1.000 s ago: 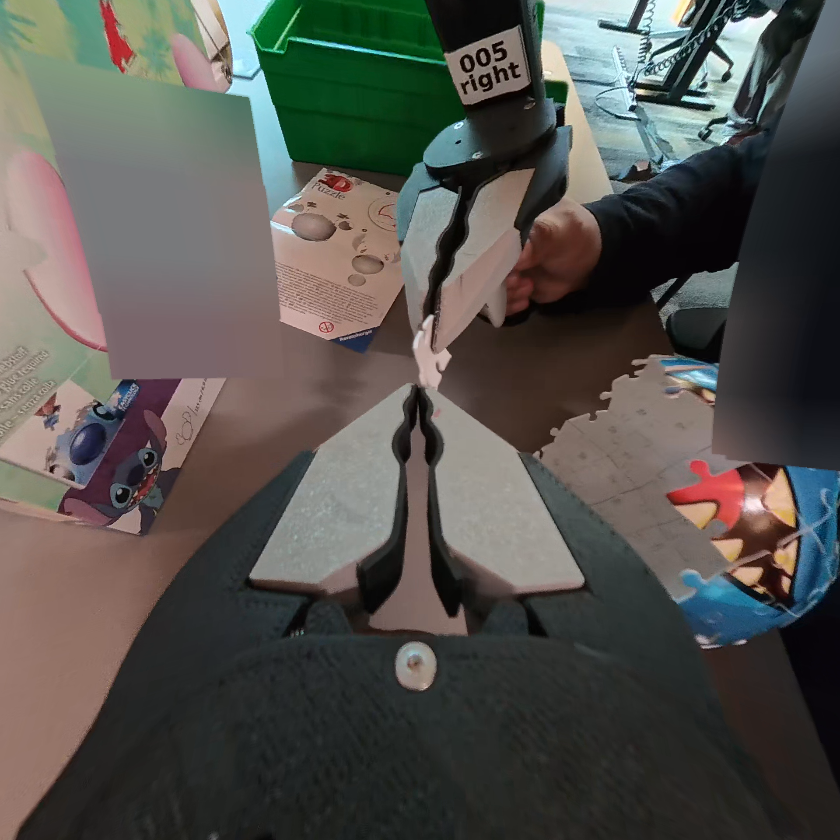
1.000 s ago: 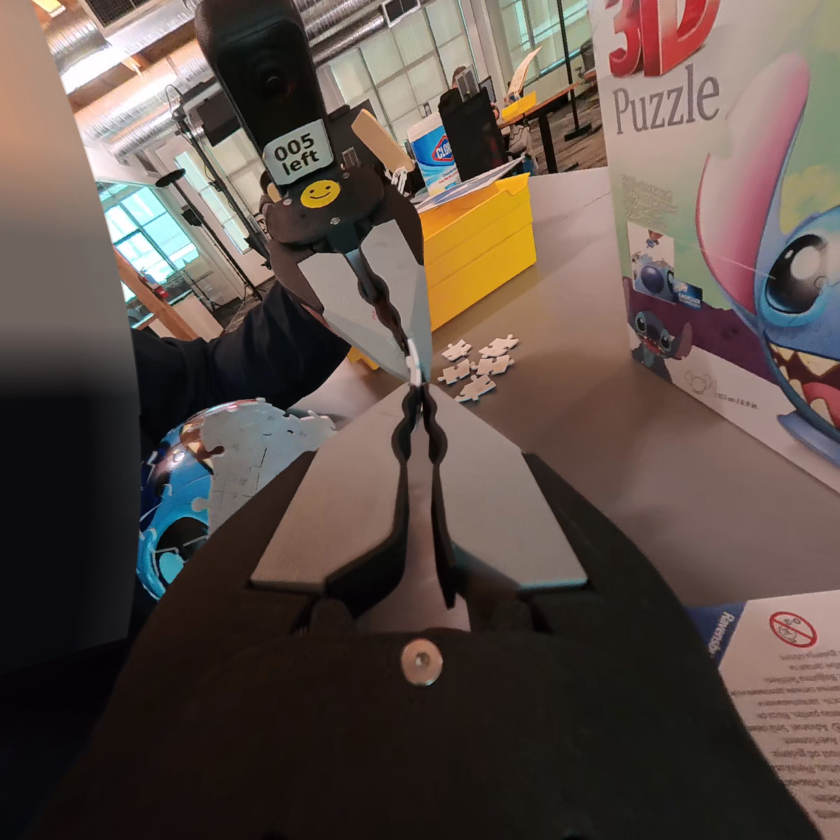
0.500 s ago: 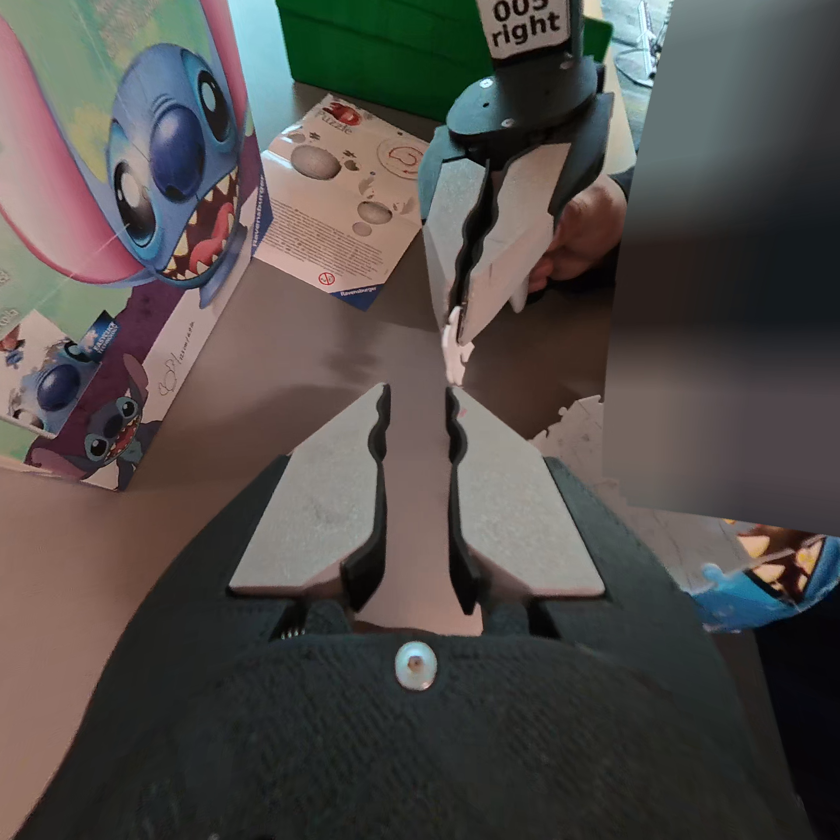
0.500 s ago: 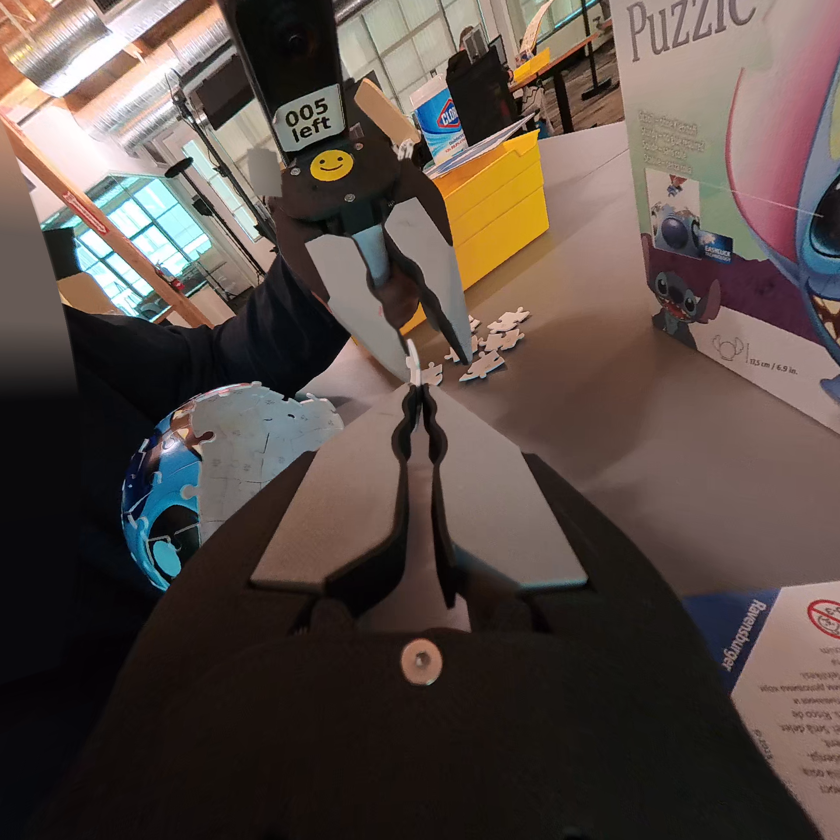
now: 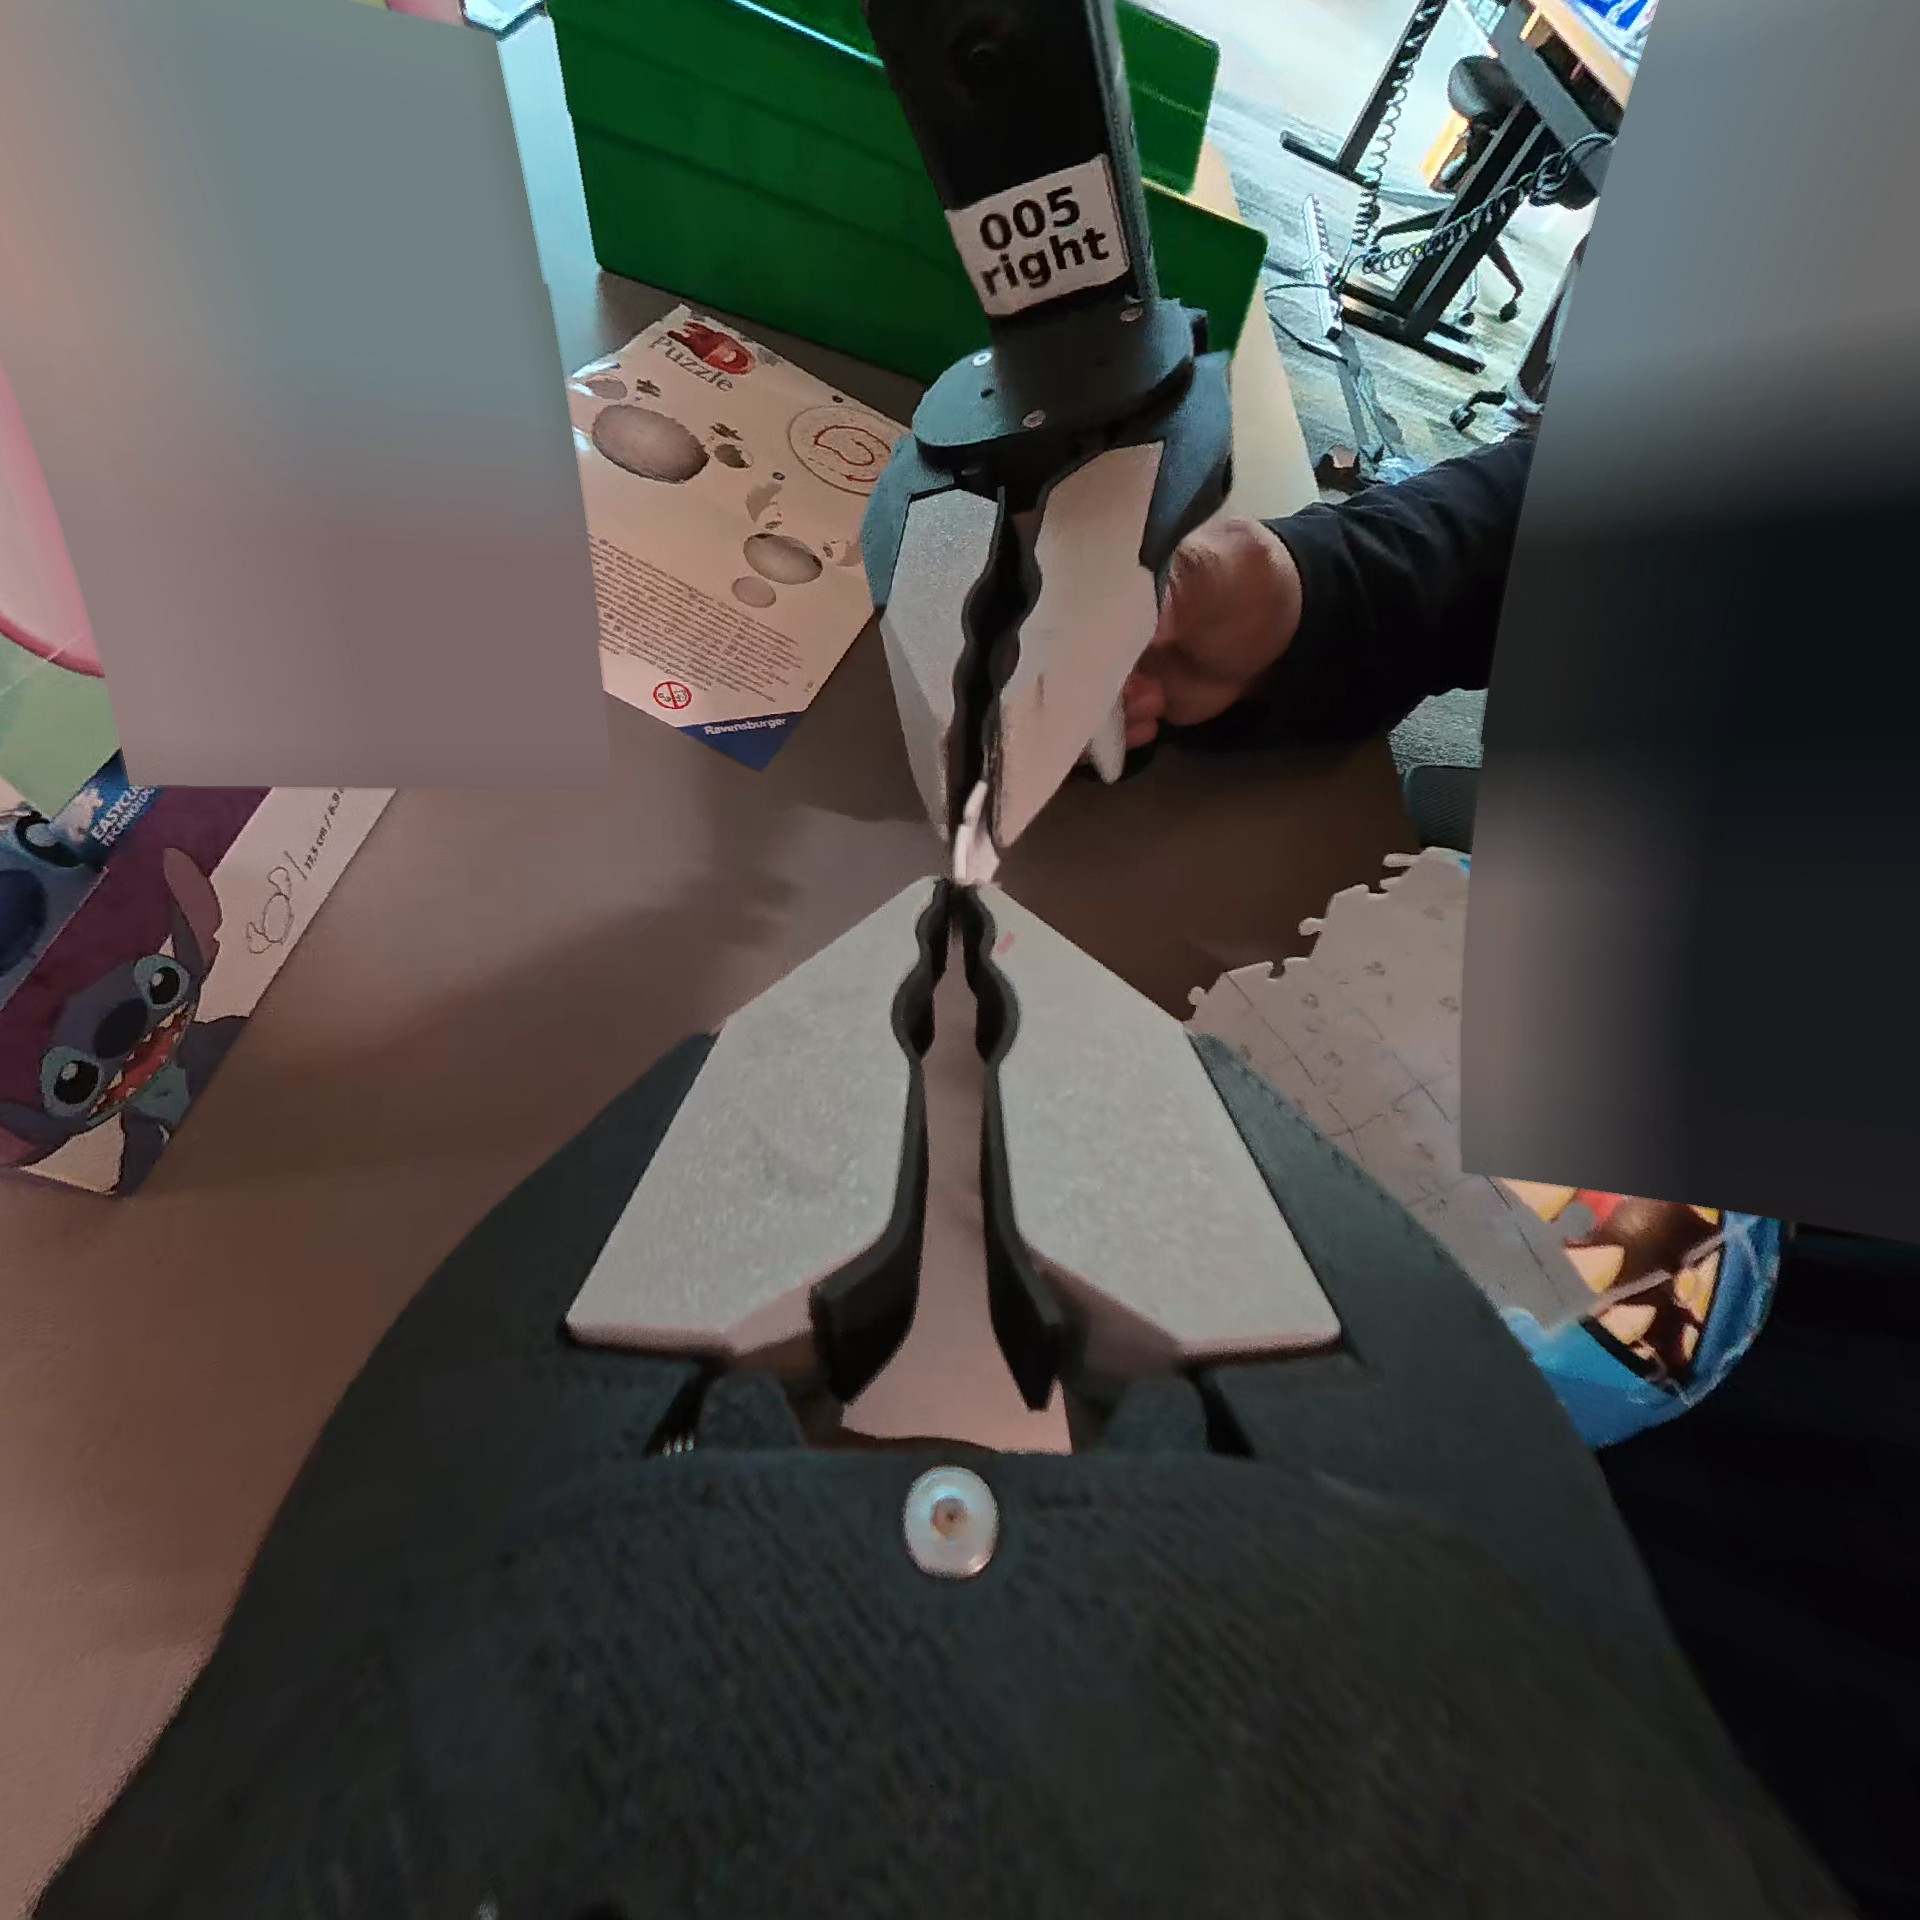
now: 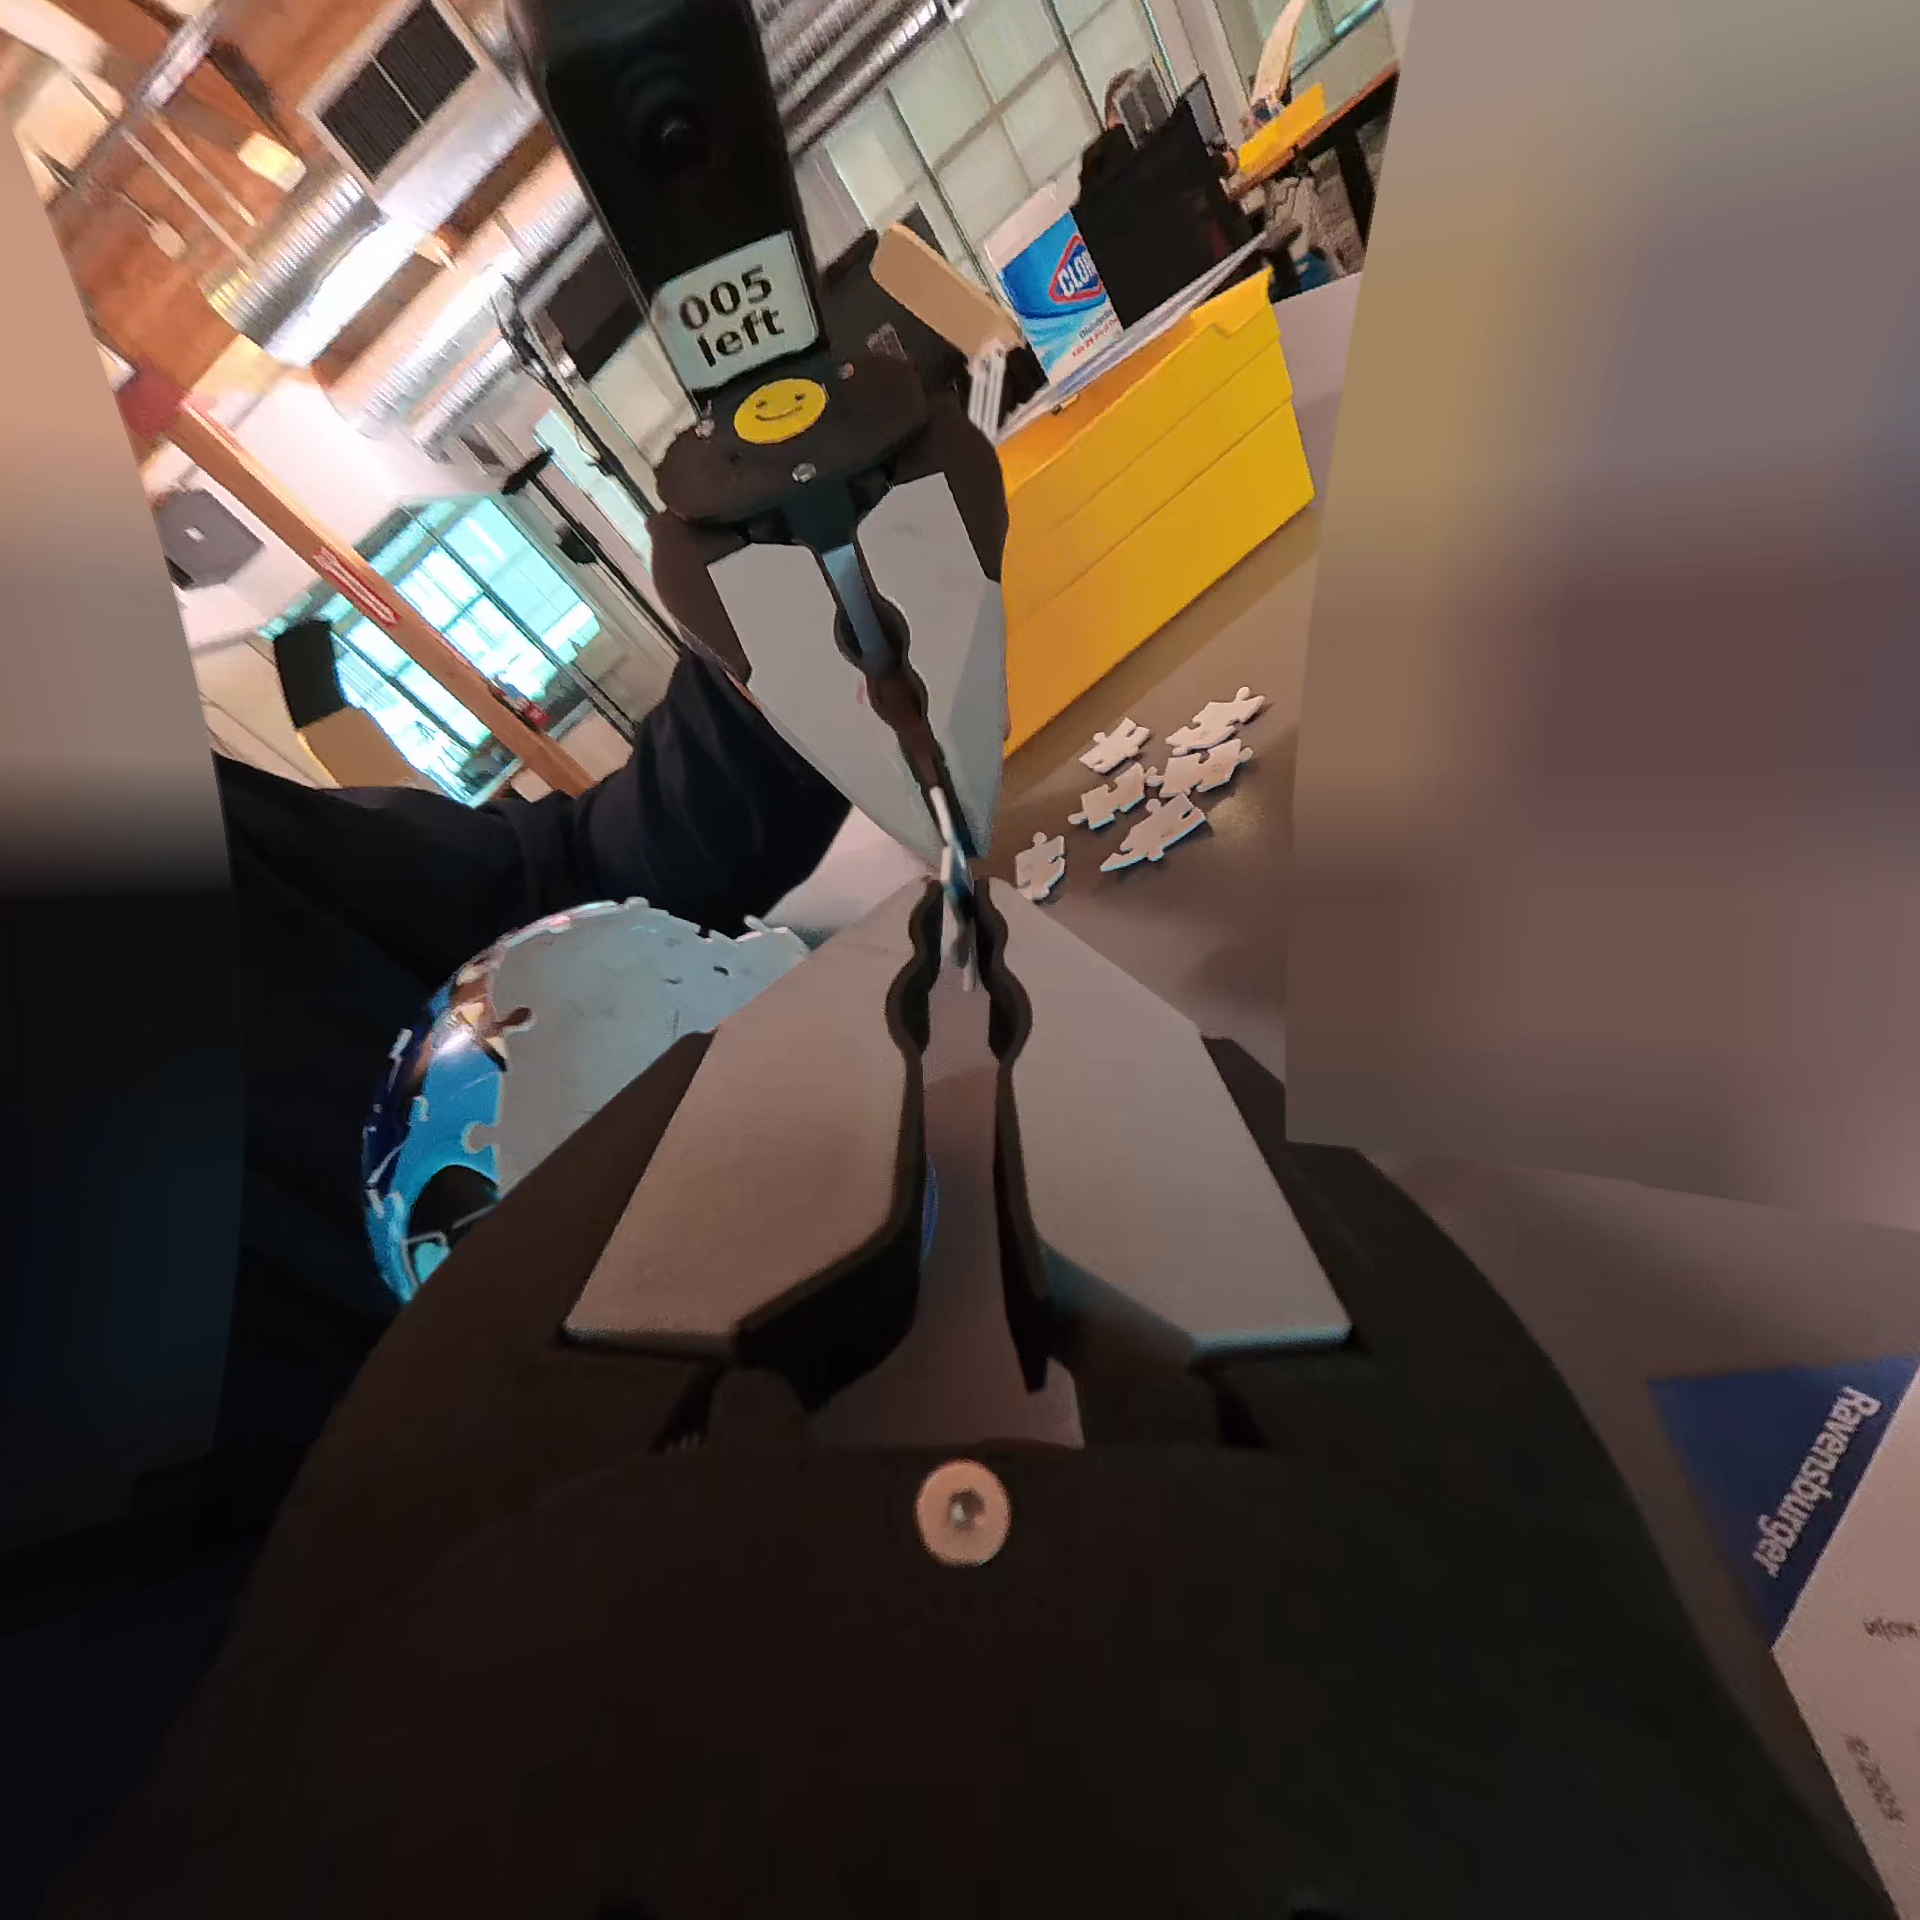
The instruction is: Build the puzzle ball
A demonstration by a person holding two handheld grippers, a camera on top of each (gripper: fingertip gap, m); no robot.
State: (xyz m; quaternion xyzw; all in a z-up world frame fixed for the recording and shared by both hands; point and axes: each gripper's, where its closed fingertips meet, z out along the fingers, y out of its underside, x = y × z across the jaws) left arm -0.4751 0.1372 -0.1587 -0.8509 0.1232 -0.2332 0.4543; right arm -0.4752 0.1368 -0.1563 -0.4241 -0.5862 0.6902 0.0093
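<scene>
Standing at the far left of the table in the left wrist view is a puzzle box [image 5: 135, 997] with a blue cartoon creature on it, partly hidden by a blurred patch. Next to its right lies an instruction sheet [image 5: 717, 540], flat on the table [image 5: 499, 935], and behind that sits a green bin [image 5: 790, 177] at the far edge. None of these stands between the two grippers.

Over the middle of the table the left gripper [image 5: 951, 891] and the right gripper [image 5: 971, 821] meet tip to tip. A single puzzle piece [image 5: 974, 840] is held edge-on between them, white on one face and blue-striped on the other as the right wrist view shows it [image 6: 951, 878]. The right gripper [image 6: 951, 914] has its fingers pressed together on the piece. The left gripper [image 6: 951, 831] also has its fingers closed, with the piece's other end reaching into its tips (whether it truly grips there I cannot tell for sure).

To the right in the left wrist view, near the table's near right corner, rests the puzzle ball [image 5: 1455, 1164], one half-built shell with its grey inside and jagged edge turned up; it lies beside the grippers, apart from them. In the right wrist view, about seven loose pieces [image 6: 1153, 790] lie white side up near a yellow bin [image 6: 1153, 499], beyond the grippers' tips.
</scene>
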